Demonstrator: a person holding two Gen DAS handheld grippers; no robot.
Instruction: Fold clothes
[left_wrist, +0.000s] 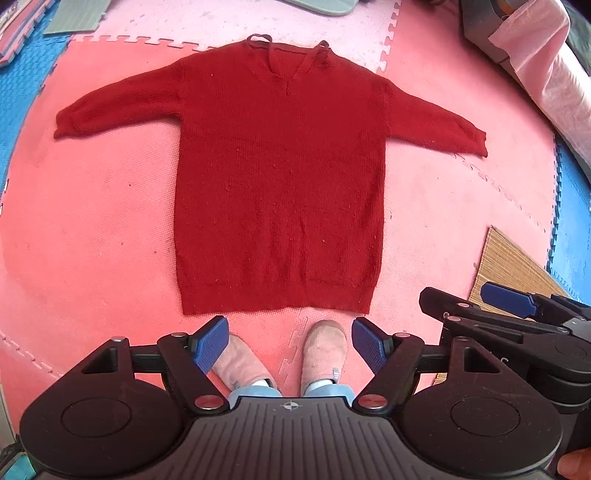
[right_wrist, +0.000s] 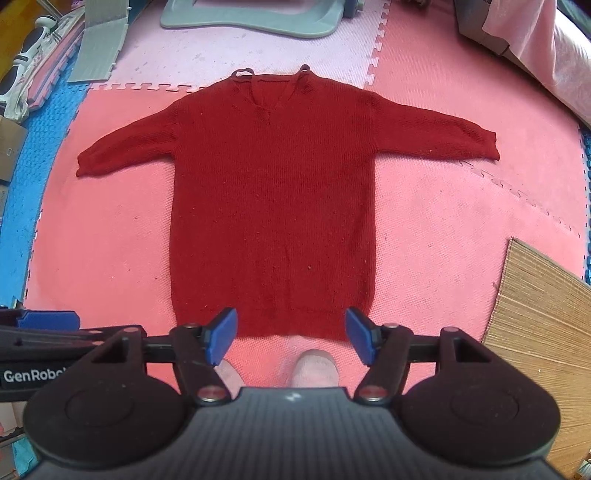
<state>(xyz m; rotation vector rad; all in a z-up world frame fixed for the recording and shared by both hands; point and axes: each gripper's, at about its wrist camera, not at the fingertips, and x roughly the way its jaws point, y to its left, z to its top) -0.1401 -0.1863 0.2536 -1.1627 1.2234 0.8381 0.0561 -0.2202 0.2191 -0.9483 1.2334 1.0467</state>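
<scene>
Pink foam mat (left_wrist: 92, 240), red sweater (left_wrist: 280, 177) spread flat on it.
Both sleeves lie out to the sides, hem nearest the person's slippers (left_wrist: 325, 347). Left gripper (left_wrist: 290, 343) and right gripper (right_wrist: 291, 338) hang above the hem, jaws apart, holding nothing.

left hand-held gripper (left_wrist: 289, 345): fingers spread wide, empty | right hand-held gripper (right_wrist: 291, 340): fingers spread wide, empty
</scene>
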